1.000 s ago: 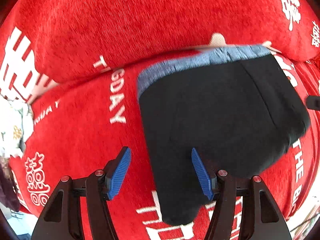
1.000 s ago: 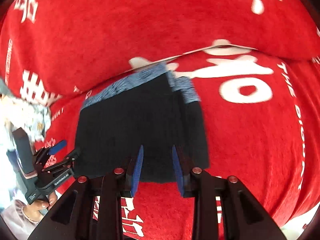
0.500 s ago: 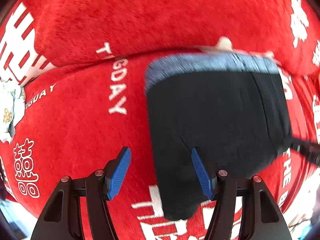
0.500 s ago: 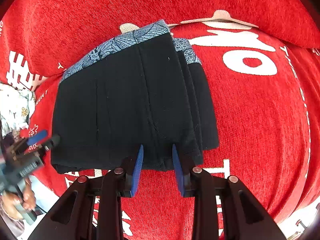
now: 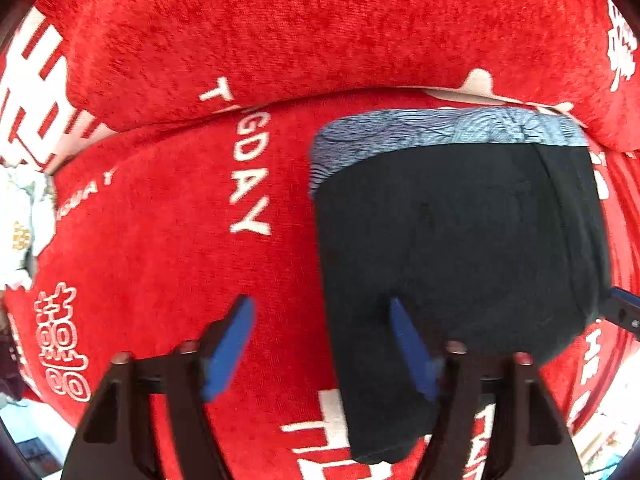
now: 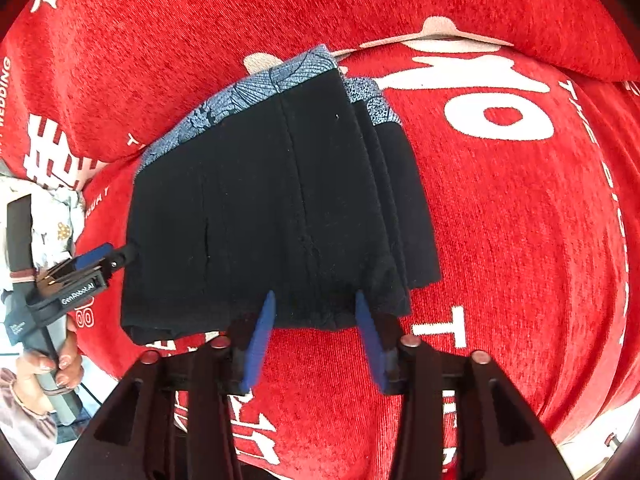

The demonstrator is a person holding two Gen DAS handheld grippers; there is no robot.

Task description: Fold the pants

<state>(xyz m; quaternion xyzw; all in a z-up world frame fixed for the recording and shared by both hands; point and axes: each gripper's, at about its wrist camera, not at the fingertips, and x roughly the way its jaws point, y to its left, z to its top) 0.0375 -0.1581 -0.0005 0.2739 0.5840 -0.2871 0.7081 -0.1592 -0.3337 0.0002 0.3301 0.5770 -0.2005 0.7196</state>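
A red sofa cover with white lettering fills both views. Folded black pants with a blue patterned waistband lie flat on its seat, waistband toward the backrest. The right gripper hovers at the pants' near edge, fingers opening, pressing nothing. The left gripper straddles their left edge, fingers opening wide.

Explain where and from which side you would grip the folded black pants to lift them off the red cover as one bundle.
Probably at the near edge of the black pants, where the stacked layers end together, approached from the near side, pads straddling the stack's thickness. The patterned waistband lies against the red cover's back cushion, leaving less room. The right gripper, jaws opening, hovers there.
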